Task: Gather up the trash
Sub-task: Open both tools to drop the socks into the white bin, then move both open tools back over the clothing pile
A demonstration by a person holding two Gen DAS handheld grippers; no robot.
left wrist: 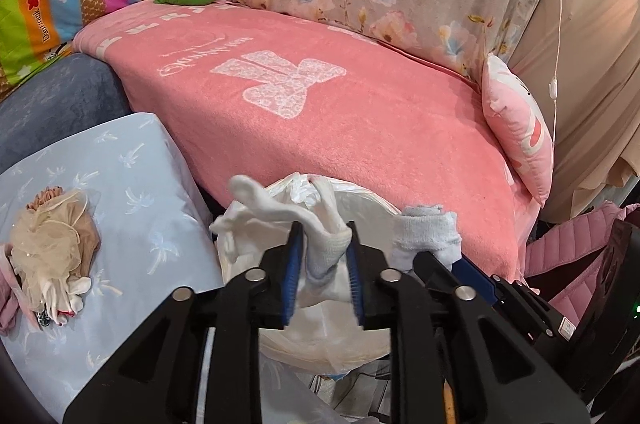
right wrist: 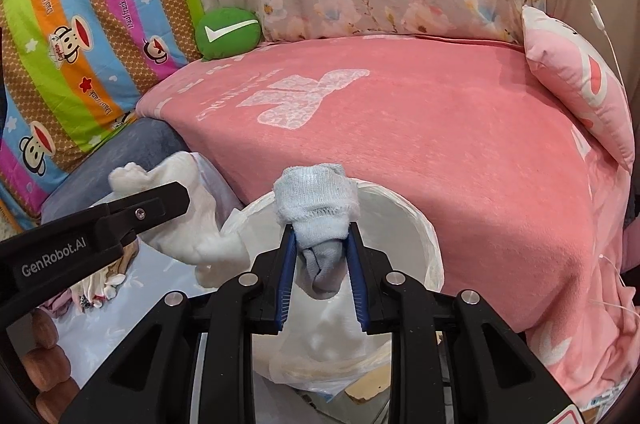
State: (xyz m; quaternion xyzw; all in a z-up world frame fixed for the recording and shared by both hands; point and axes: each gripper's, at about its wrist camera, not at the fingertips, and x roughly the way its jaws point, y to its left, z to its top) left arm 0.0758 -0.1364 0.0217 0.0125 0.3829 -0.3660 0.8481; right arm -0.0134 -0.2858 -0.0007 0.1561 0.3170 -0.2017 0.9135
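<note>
Socks are the trash here, one in each gripper, both poised over the bin. The left gripper (left wrist: pixel 324 228) has its jaws a little apart: the white sock (left wrist: pixel 324 256) stands between the blue pads (left wrist: pixel 294 264), brushing the right one, with a sliver of gap showing on the other side, so it looks loose and not pinched. Its long end flops up and to the left, beyond the bin's edge as far as I can tell. The right gripper (right wrist: pixel 322 224) is clamped on the grey sock (right wrist: pixel 316 196), which bulges above the fingertips while its tail hangs below them, straight over the white-lined bin (right wrist: pixel 416 220). Both grippers tilt downward, side by side and close together. To do the drop well, I judge the left one should widen fully and be nudged toward the middle of the opening, so that the floppy end falls inside and does not drape over the rim or the loose liner (left wrist: pixel 360 196). The right one sits well centred and seems to need only a clean release; terry cloth can cling to the ribbed pads, so a small shake may help. Just behind the bin lies the pink blanket (right wrist: pixel 440 128), where a stray sock could land.
</note>
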